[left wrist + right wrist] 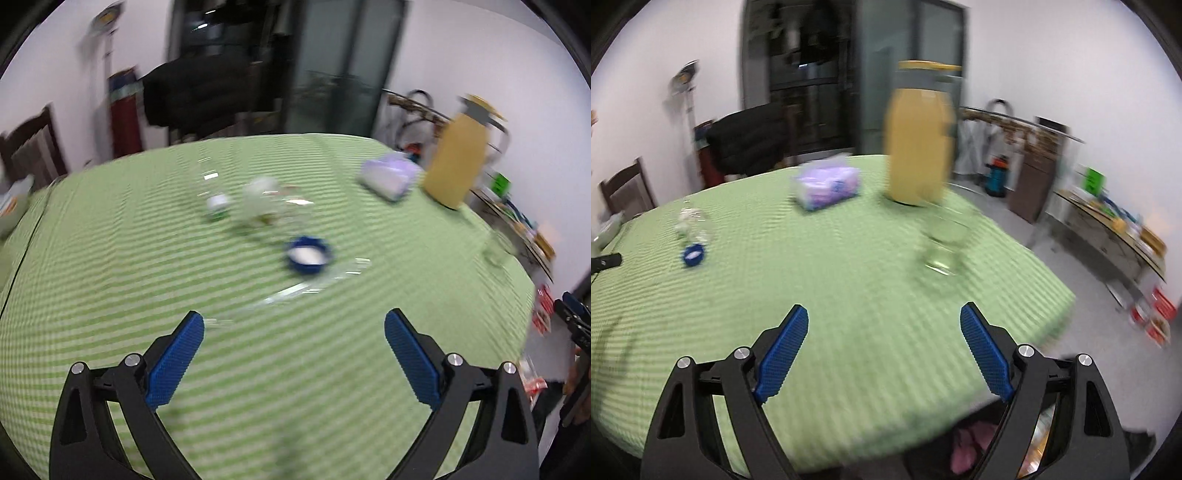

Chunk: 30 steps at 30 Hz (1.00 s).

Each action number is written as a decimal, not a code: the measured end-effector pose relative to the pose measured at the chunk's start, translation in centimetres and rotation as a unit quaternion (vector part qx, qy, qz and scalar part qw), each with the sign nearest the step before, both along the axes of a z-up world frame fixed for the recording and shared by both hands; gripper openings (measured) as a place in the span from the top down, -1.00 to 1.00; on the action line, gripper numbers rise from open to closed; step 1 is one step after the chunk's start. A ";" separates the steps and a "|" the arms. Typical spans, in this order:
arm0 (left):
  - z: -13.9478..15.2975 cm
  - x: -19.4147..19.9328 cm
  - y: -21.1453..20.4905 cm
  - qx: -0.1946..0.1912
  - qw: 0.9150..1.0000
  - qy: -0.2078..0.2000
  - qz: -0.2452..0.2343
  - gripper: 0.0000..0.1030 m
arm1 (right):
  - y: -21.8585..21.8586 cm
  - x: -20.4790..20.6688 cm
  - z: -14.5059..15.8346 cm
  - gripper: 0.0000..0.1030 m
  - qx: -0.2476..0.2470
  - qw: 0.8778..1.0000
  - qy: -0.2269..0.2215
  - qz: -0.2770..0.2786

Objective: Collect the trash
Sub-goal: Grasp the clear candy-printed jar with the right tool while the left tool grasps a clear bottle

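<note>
From the left wrist, the left gripper [293, 326] hung over the table [110, 258], which wore a green striped cloth, and its jaws stood released with only cloth between the blue pads [177, 362]. Ahead of them, near the middle of the table, lay the trash: a blue cap [308, 254] with a white inside, a strip of clear plastic wrap [314, 286] just in front of it, and behind it a blurred clear bottle [266, 205] lying beside a small white cup [218, 205] (too smeared to tell more). Farther right sat a purple tissue pack [389, 175] and, beside it, an upright yellow thermos [458, 158]. Part of the right gripper [576, 325] showed at the right edge, off the table.

From the right wrist, the right gripper [884, 317] was likewise released, jaws wide over bare cloth. A clear glass [943, 240] stood ahead and to the right, near the table's edge, with the yellow thermos [919, 140] behind it and the purple tissue pack [827, 182] to the left. The blue cap [693, 254] and clear bottle [690, 221] lay well apart, far left.
</note>
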<state>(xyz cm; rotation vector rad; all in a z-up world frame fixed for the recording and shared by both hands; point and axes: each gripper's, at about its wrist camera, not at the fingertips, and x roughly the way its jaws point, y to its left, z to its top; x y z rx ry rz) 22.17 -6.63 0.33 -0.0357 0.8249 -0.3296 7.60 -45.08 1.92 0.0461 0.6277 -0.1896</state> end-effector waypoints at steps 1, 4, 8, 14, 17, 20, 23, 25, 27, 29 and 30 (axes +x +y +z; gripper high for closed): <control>-0.3 0.4 1.0 0.001 1.000 0.003 0.012 -0.85 | 0.8 1.1 0.2 -0.58 0.001 1.000 -0.001 0.013; -1.0 2.1 4.2 0.000 0.999 0.015 0.044 -0.85 | 4.2 6.1 0.7 -0.58 -0.004 0.998 -0.002 0.067; -0.8 4.5 6.2 0.028 0.997 0.009 0.065 -0.85 | 9.8 13.1 0.3 -0.63 -0.011 0.990 0.004 0.142; -2.1 6.5 8.6 0.053 0.994 -0.021 0.089 -0.85 | 18.3 22.5 -2.3 -0.63 -0.007 0.967 0.035 0.251; -2.7 7.1 10.1 0.032 0.990 -0.046 0.131 -0.85 | 21.6 26.4 -4.0 -0.63 -0.016 0.952 0.052 0.300; -3.7 7.6 10.8 0.023 0.990 -0.039 0.135 -0.85 | 22.9 29.4 -5.4 -0.63 -0.002 0.946 0.073 0.316; -4.5 8.0 11.1 0.013 0.990 -0.033 0.134 -0.85 | 22.8 31.2 -6.7 -0.63 0.026 0.946 0.091 0.311; -4.8 8.2 11.2 0.003 0.991 -0.029 0.131 -0.85 | 22.0 31.6 -7.3 -0.39 0.073 0.940 0.105 0.315; -5.2 8.3 11.2 0.003 0.991 -0.024 0.132 -0.85 | 21.7 31.4 -7.5 -0.24 0.100 0.933 0.121 0.325; -5.7 8.6 11.0 0.009 0.991 -0.020 0.131 -0.85 | 21.4 30.8 -7.2 -0.23 0.091 0.937 0.113 0.318; -5.9 8.8 10.9 0.011 0.991 -0.019 0.131 -0.85 | 21.2 30.5 -6.8 -0.23 0.092 0.939 0.105 0.313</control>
